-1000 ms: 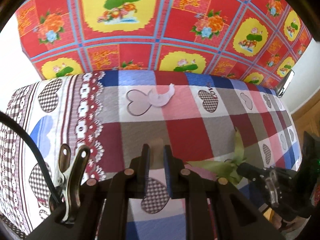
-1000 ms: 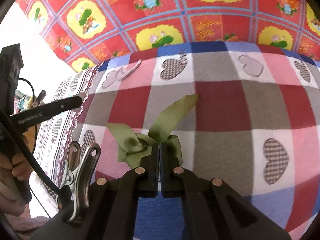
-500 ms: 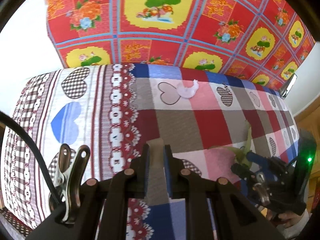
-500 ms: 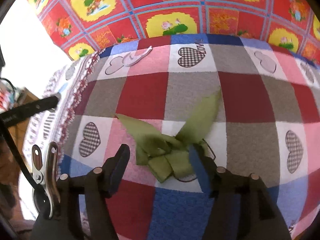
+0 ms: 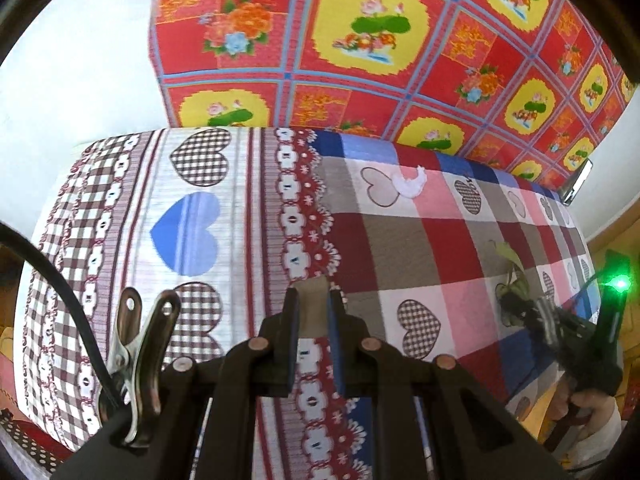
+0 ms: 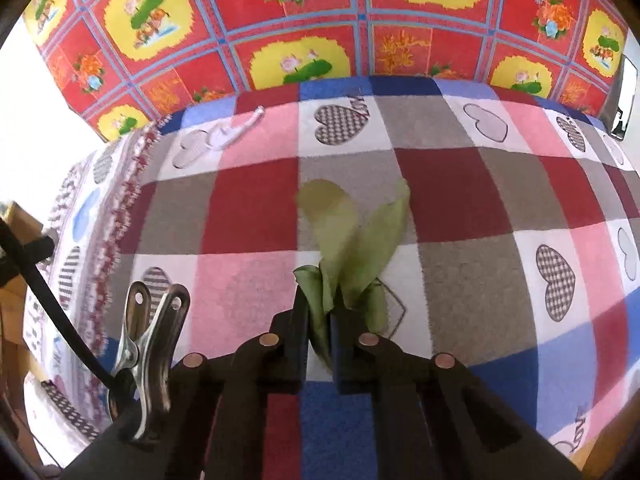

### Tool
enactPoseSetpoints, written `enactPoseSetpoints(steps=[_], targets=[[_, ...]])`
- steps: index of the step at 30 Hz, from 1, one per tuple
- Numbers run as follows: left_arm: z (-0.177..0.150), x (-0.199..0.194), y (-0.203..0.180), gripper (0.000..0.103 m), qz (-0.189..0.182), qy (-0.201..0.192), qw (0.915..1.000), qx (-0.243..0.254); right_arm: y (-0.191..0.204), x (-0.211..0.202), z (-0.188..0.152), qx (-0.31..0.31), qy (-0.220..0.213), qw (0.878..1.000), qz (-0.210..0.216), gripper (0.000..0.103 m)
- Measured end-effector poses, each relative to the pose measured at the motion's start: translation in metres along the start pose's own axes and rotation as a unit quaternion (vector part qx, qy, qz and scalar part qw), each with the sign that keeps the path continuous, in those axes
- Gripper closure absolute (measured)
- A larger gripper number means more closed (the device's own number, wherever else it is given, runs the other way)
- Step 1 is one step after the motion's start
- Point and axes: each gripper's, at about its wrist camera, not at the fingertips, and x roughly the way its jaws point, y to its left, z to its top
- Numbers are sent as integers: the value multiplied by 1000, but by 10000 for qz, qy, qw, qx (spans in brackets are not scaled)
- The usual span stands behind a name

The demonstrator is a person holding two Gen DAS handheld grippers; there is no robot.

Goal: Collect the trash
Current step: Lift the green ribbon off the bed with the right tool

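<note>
Green wrapper (image 6: 352, 248) between closing right gripper (image 6: 319, 320) jaws (above checked blanket (image 6: 500, 200))

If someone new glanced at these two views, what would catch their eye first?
Probably the green ribbon pinched in the right gripper, whose jaws are closing on it, over the checked heart-print blanket. Next, the red and yellow floral cloth behind, and a small white scrap lying near the blanket's far edge.

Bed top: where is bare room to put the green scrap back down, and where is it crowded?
Bare: the checked squares between the green scrap and the white scrap, and the whole stretch right of the green one toward the mirror. Also the heart-striped part ahead of the left gripper. Crowded only around the closing right gripper.
</note>
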Motion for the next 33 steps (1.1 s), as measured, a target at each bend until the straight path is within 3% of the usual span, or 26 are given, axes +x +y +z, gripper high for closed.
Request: enactPoseSetpoints(steps=[16,23,33], targets=[[-13,-30,59,89,-46,-227,9996,-163,106,-33,-6,-518,-246,9955,750,94],[-26,-42,89,89,128,-263,9991,-320,147,-33,-11,-644,-253,9925,1012,94],[-30,-61,128,89,517,-405,9942,-854,202,-32,-2,-1356,-218,9808,1385,93]])
